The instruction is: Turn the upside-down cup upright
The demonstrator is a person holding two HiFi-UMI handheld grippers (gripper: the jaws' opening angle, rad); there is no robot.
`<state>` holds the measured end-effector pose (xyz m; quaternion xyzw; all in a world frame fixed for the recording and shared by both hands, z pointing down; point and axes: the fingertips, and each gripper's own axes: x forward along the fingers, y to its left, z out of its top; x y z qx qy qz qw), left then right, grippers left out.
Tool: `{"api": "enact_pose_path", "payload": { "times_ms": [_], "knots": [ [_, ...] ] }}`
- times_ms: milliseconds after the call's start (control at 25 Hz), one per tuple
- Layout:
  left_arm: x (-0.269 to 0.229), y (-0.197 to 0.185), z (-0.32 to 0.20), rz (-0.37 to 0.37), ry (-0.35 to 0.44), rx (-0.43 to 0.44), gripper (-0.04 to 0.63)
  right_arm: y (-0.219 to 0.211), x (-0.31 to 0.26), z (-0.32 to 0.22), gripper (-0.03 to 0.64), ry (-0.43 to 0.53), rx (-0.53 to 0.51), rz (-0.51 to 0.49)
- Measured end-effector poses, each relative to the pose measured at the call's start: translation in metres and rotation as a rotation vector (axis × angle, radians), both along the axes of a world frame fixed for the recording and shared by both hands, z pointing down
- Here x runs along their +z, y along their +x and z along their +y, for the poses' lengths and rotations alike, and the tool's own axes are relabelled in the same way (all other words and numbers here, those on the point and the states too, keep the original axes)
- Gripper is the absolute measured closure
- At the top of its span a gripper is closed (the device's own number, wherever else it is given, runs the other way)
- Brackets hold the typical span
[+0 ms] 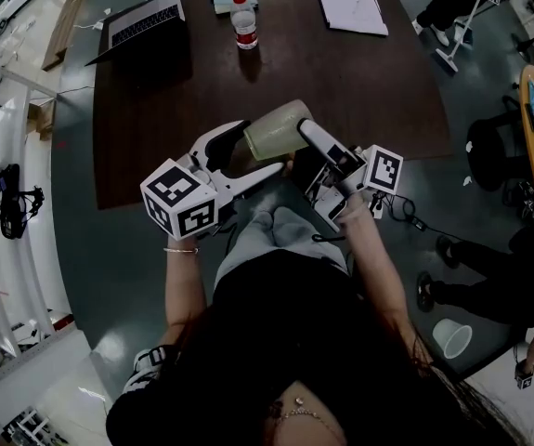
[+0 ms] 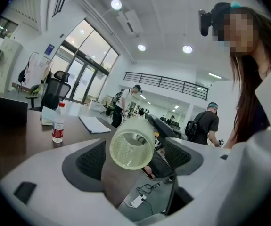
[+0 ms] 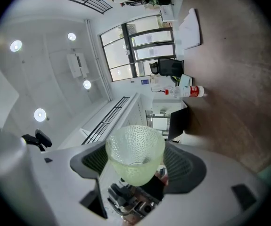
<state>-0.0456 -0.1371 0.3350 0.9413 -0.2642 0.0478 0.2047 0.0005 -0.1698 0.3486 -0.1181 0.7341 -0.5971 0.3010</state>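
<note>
Jaws on the left gripper [image 2: 133, 158] are spread as wide as they go. The pads are clear of the cup [image 2: 131, 147], even though its round end sits right between them. It's the right gripper [image 3: 135, 167] doing the work, with its pads pinching the cup's sides. So the cup is up in the air, lying roughly on its side over the near edge of the table [image 1: 378, 91], about 12 o'clock from my body in the head view.

My read is that we're mid-flip, at a handover, with the right side carrying the cup alone. Next I'd roll the right wrist until the mouth faces up and pull the left out toward 9 o'clock so it doesn't clip the rim. Then I'd lower the base flat onto the table before opening. I'd go slow, since a dimpled plastic cup could slip or squash.

Containers: the cup is translucent pale green and looks empty, nothing sloshing that I can see. A bottle [image 1: 244, 21] with a red cap stands upright at 12 o'clock, at the far end of the table, and I can't tell its fill level. A white cup [image 1: 452, 338] sits on the floor at 4 o'clock and looks empty.
</note>
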Motion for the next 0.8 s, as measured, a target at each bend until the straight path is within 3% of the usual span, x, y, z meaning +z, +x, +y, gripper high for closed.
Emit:
{"api": "enact_pose_path", "payload": {
  "times_ms": [360, 440, 800],
  "knots": [
    [0.0019, 0.0030, -0.0033, -0.006, 0.024, -0.014, 0.216, -0.0016, 0.0043, 0.0005, 0.247, -0.003, -0.010, -0.002],
    [0.0018, 0.0009, -0.0062, 0.002, 0.028, -0.035, 0.289, -0.0011, 0.0055, 0.0005, 0.247, -0.008, -0.010, -0.007],
    [0.0020, 0.0000, -0.0070, 0.003, 0.036, -0.021, 0.293, -0.0012, 0.0049, 0.0009, 0.247, 0.002, -0.012, -0.019]
  ]
}}
